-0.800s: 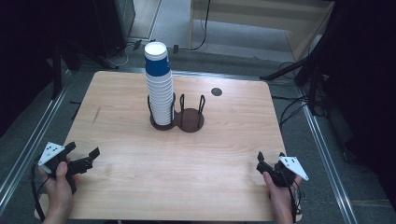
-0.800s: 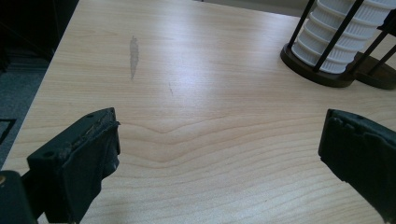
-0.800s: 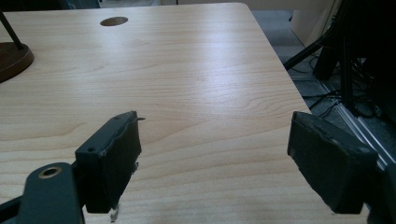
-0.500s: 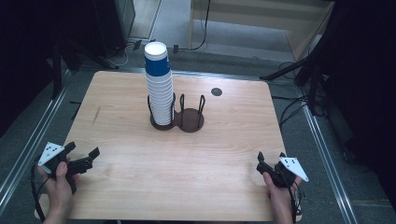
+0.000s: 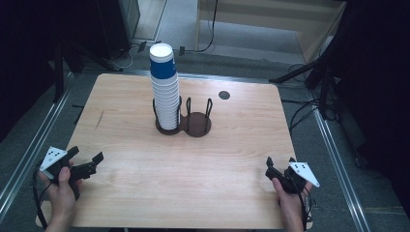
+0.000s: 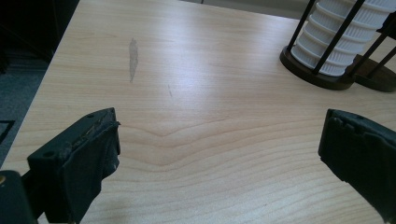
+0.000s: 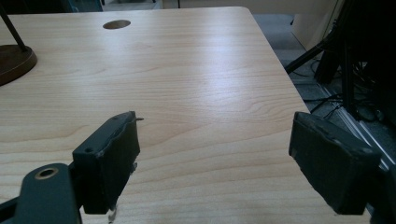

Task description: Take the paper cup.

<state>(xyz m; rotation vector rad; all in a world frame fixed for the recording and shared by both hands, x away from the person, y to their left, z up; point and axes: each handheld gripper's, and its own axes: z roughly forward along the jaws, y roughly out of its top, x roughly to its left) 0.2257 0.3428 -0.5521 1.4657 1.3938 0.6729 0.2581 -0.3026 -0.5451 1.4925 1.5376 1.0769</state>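
— Wooden table (image 5: pixel 145 193) mostly bare; what's in hand?
— Nothing yet. Left gripper (image 5: pixel 83 164) lower left, right gripper (image 5: pixel 279 166) lower right, jaws spread, empty.
— Next?
— Probably reaching the cup stack (image 5: pixel 164 92) in its holder (image 5: pixel 196 126), upper centre.

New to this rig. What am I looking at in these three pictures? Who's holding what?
No robot here: a person holds a hand-held gripper in each hand. The high view looks down on a wooden table; the left gripper sits near the table's near left corner, the right gripper near the right. The other two pictures come from cameras riding on each gripper, looking along its black jaws. Both sets of jaws stand wide apart, holding nothing. On the table: a tall cup stack in one ring of a dark two-ring holder; the other ring is empty.
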